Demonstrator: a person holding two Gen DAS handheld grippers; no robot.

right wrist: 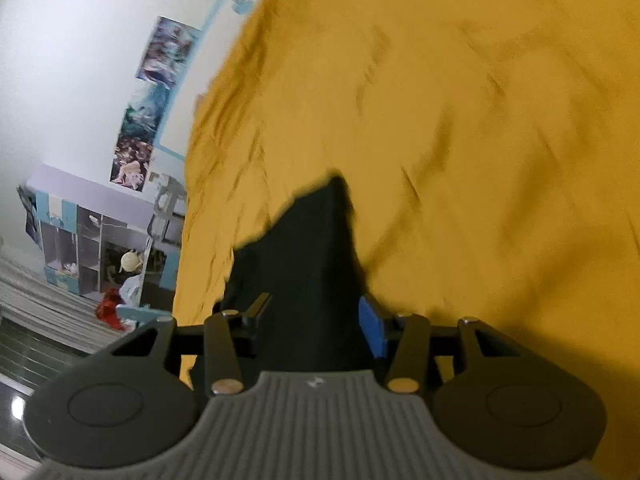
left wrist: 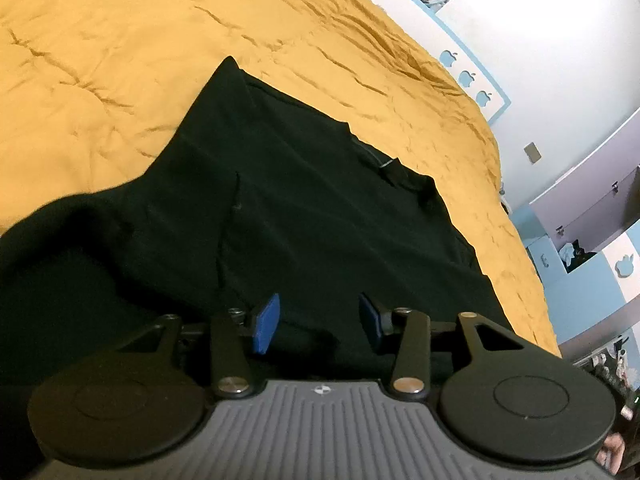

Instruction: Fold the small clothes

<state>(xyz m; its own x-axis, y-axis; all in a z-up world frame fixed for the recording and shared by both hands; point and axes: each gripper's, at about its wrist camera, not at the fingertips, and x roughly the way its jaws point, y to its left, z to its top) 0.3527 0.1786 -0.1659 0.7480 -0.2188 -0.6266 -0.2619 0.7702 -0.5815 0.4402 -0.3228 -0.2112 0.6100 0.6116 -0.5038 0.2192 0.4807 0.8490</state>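
A black garment [left wrist: 300, 208] lies spread on the yellow bedspread [left wrist: 120, 60], one pointed corner toward the far side and a bunched fold at the near left. My left gripper [left wrist: 318, 322] hovers low over its near part, blue pads [left wrist: 266, 326] apart with only flat cloth showing in the gap. The right wrist view is blurred. There a pointed end of the black garment [right wrist: 316, 240] runs from the yellow bedspread [right wrist: 480, 120] back between the fingers of my right gripper [right wrist: 316, 320]. Its jaws stand apart, and the pads do not visibly press on the cloth.
The bed's edge meets a white wall with a blue border [left wrist: 476, 80] on the right. A blue and grey shelf unit [left wrist: 580, 248] stands beyond it. In the right wrist view, posters [right wrist: 152, 112] hang on the wall, and open cubby shelves [right wrist: 100, 248] stand on the floor.
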